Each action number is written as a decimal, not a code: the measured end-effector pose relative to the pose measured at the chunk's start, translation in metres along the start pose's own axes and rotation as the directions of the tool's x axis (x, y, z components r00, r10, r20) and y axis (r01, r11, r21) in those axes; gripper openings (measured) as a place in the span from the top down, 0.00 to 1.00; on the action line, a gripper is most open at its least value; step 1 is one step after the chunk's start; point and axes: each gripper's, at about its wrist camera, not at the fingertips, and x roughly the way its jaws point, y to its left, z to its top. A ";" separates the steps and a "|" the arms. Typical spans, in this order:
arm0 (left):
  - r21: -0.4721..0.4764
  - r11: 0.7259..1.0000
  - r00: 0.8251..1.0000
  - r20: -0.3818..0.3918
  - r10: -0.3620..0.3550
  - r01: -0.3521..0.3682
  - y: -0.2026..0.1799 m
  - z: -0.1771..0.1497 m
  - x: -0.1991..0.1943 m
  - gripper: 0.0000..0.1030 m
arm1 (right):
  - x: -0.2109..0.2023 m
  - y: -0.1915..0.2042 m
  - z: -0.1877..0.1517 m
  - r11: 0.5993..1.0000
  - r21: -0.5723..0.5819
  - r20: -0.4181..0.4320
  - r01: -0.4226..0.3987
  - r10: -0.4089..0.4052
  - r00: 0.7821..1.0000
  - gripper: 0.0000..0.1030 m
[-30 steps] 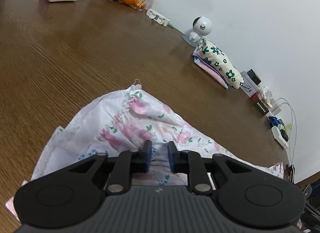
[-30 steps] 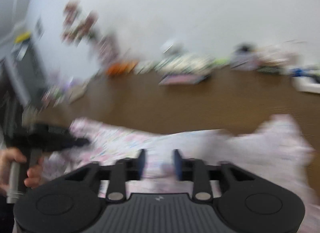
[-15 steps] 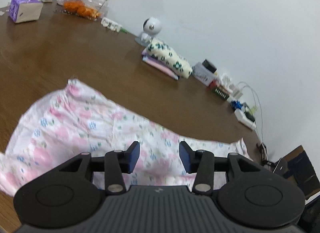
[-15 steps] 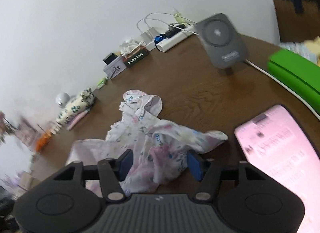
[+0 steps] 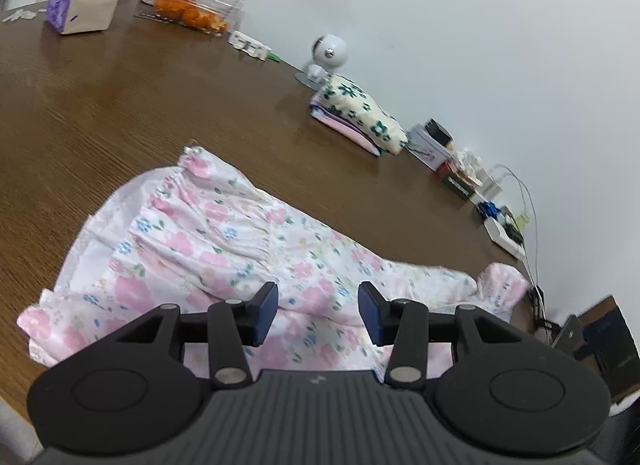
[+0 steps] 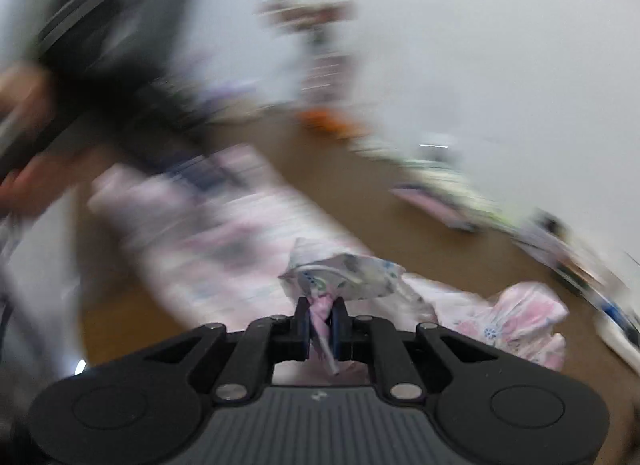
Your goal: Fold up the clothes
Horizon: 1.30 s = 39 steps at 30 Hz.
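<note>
Garment white, pink-blue floral; table dark brown; tissue box seemingly purple.

Black hand-held gripper, blue pads

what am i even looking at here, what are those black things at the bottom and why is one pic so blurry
Each picture comes from a camera mounted on a hand-held gripper, looking forward along its two jaws. A person holds one in each hand to fold clothes. The left gripper has its jaws open above a pink flowered garment spread on a brown table. The right gripper has its jaws shut on a bunch of that cloth; its picture is smeared by motion. Folded clothes and a tissue box sit farther back.
</note>
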 end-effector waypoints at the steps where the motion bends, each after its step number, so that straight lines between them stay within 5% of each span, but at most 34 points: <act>1: 0.016 1.000 1.000 -0.014 -0.018 0.018 -0.004 -0.002 0.001 0.51 | 0.003 0.009 -0.001 0.998 -0.040 -0.013 -0.039 0.038 0.999 0.91; 8: 0.086 0.992 0.987 -0.143 -0.077 0.090 -0.026 -0.023 0.039 0.48 | 0.025 0.072 -0.004 0.903 -0.295 -0.146 -0.312 0.281 0.949 0.86; 13: 0.147 0.988 0.988 -0.149 -0.034 0.056 -0.030 -0.032 0.053 0.67 | 0.010 0.055 -0.009 0.924 -0.263 -0.123 -0.278 0.254 0.959 0.55; 15: 0.184 0.982 0.989 -0.145 -0.023 0.050 -0.033 -0.034 0.053 0.68 | -0.003 0.043 -0.009 0.940 -0.240 -0.112 -0.242 0.221 0.969 0.55; 18: 0.229 0.973 0.991 -0.131 -0.002 0.033 -0.038 -0.038 0.054 0.70 | -0.021 0.001 -0.003 0.990 -0.033 -0.069 -0.136 0.133 0.989 0.54; 21: 0.210 0.977 0.991 -0.132 -0.002 0.030 -0.036 -0.036 0.053 0.70 | -0.018 -0.053 0.003 0.959 0.279 -0.071 -0.045 0.067 0.995 0.52; 28: 0.177 0.984 0.994 -0.104 -0.014 0.032 -0.028 -0.032 0.037 0.67 | -0.009 -0.095 -0.001 0.889 0.454 -0.022 -0.053 0.070 0.997 0.50; 30: 0.164 0.976 0.986 -0.114 -0.125 0.143 -0.034 -0.028 0.029 0.64 | -0.009 -0.095 -0.004 0.898 0.441 -0.041 0.007 0.012 0.999 0.47; 32: 0.205 0.934 0.954 -0.132 -0.269 0.292 -0.056 -0.031 0.023 0.51 | 0.005 -0.105 -0.007 0.870 0.492 -0.080 0.015 0.028 0.996 0.47; 34: 0.301 0.886 0.934 -0.177 -0.312 0.353 -0.089 -0.042 0.029 0.40 | 0.021 -0.111 -0.010 0.850 0.527 -0.100 0.004 0.058 0.993 0.47; 36: 0.391 0.861 0.942 -0.211 -0.261 0.326 -0.114 -0.054 0.046 0.45 | 0.036 -0.113 -0.010 0.843 0.538 -0.123 0.005 0.073 0.990 0.49; 37: 0.410 0.864 0.951 -0.219 -0.218 0.293 -0.118 -0.057 0.057 0.67 | 0.043 -0.111 -0.010 0.847 0.532 -0.128 -0.001 0.081 0.988 0.62; 38: 0.430 0.865 0.958 -0.227 -0.174 0.260 -0.123 -0.060 0.068 0.81 | 0.048 -0.111 -0.010 0.840 0.542 -0.131 -0.013 0.100 0.986 0.90; 39: 0.450 0.864 0.963 -0.234 -0.130 0.226 -0.128 -0.063 0.079 0.86 | 0.051 -0.110 -0.008 0.835 0.549 -0.142 -0.025 0.123 0.982 0.99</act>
